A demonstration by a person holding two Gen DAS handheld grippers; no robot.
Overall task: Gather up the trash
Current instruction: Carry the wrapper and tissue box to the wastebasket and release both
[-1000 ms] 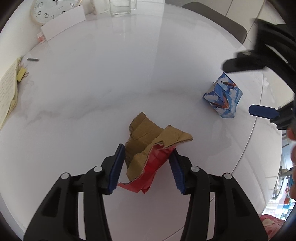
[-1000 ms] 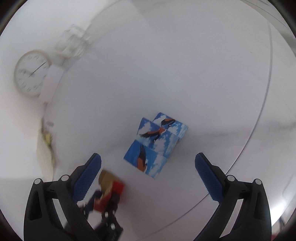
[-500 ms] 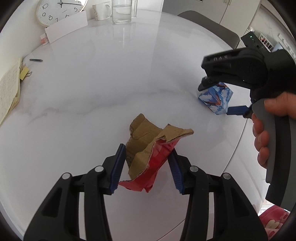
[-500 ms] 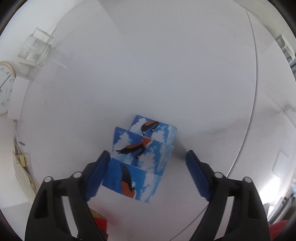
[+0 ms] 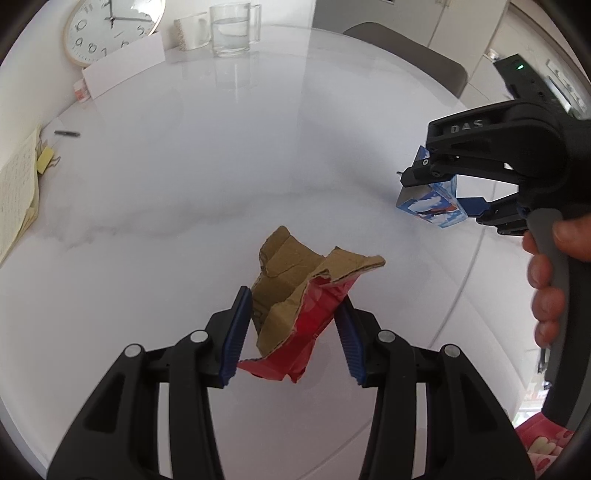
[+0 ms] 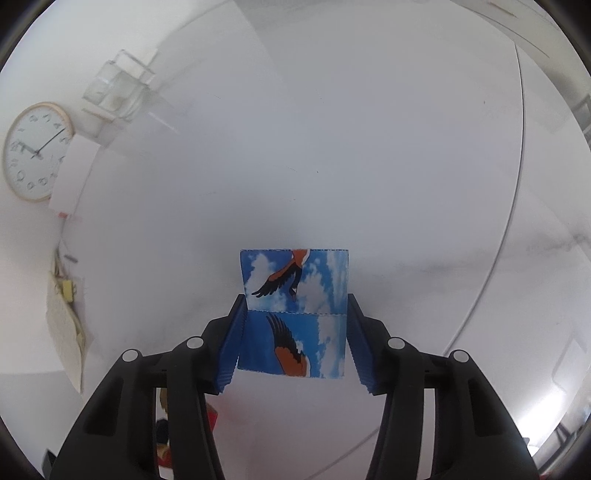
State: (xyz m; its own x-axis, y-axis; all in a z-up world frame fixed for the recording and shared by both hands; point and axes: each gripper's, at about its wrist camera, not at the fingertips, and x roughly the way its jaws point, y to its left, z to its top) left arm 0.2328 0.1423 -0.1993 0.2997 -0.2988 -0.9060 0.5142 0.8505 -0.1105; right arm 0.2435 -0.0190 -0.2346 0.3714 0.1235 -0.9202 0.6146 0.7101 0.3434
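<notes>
**Two grippers, one piece of trash in each, above a white table.**

Nearest the left wrist camera, the left gripper (image 5: 293, 328) is clamped narrowly on a torn cardboard wrapper (image 5: 299, 291), brown outside and red inside; the pads bear on its lower folds, so the ragged flaps stand free above the jaws. To its right the right gripper (image 6: 295, 339), whose jaws have just been closing, has the blue bird-print box (image 6: 295, 314) between both pads, which meet opposite flat faces so it sits square. A hand (image 5: 557, 273) grips that tool's handle. Beyond, on the table (image 5: 221, 155), lie a notepad (image 5: 16, 192), pen (image 5: 67, 133), glass jug (image 5: 234, 29) and clock (image 5: 110, 26), apparently not trash.
</notes>
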